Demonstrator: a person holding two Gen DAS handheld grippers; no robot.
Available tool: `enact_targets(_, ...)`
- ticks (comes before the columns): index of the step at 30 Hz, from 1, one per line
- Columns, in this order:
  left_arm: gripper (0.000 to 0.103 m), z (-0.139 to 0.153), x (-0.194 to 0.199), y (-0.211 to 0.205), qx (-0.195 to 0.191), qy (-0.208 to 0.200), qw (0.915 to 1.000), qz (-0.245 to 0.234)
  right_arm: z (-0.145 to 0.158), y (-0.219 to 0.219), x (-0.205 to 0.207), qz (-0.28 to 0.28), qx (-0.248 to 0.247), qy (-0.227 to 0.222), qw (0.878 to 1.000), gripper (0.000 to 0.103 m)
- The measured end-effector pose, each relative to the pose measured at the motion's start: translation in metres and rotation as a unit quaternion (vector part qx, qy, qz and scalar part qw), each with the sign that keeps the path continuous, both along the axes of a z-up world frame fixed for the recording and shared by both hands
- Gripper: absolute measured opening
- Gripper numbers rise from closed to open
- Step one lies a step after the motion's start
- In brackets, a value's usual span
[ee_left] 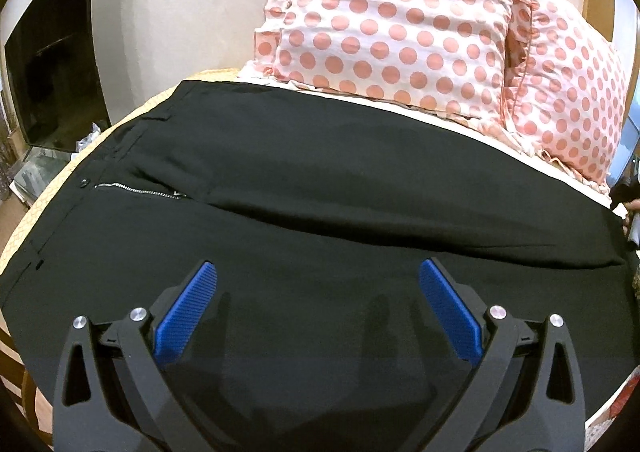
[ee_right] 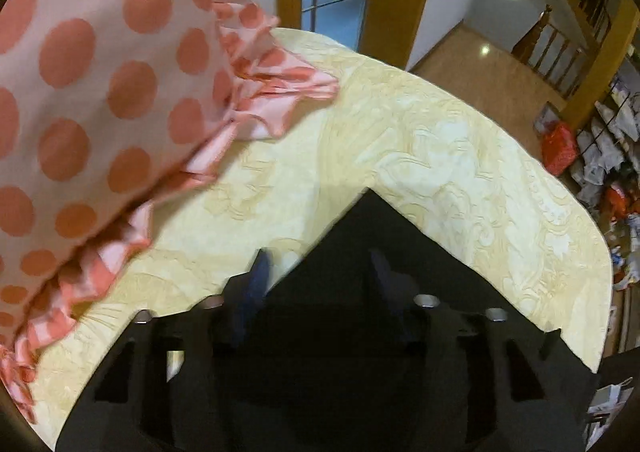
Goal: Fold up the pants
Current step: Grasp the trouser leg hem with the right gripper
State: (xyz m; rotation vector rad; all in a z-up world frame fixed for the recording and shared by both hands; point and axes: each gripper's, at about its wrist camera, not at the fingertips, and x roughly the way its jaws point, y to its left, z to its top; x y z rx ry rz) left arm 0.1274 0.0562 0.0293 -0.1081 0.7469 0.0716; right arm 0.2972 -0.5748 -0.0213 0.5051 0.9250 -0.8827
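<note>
We see smooth black pants [ee_left: 320, 179] spread flat across a cream embossed bedspread [ee_right: 440, 155], zipper exposed; left gripper [ee_left: 317, 272] hovers wide above them; right gripper [ee_right: 320, 264] stands parted over a pointed corner; polka-dot ruffled pillows [ee_left: 400, 19] border the far edge.

Pillows [ee_left: 400, 31] crowd behind pants [ee_left: 320, 179] (bedspread [ee_right: 440, 155] corner free)

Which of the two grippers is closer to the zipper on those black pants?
Left. The left gripper hovers open over the pants just below the zipper. The right gripper is open at the far leg end.
</note>
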Motion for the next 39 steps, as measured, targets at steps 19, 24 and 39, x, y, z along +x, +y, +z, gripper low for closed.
enact_targets(19, 0.101, -0.003, -0.011, 0.008, -0.022, -0.01, 0.9995, 0.02, 0.044, 0.046, -0.285, 0.139, 0.105, -0.419, 0.891, 0.002)
enact_targets(24, 0.101, 0.005, -0.02, 0.002, -0.023, -0.04, 0.9989, 0.011, -0.012, 0.051, -0.342, 0.102, 0.155, -0.378, 0.907, 0.002)
enact_targets(39, 0.101, 0.023, -0.027, 0.013, -0.06, -0.04, 0.9974, 0.002, -0.041, 0.032, -0.342, 0.055, 0.235, -0.404, 0.882, 0.045)
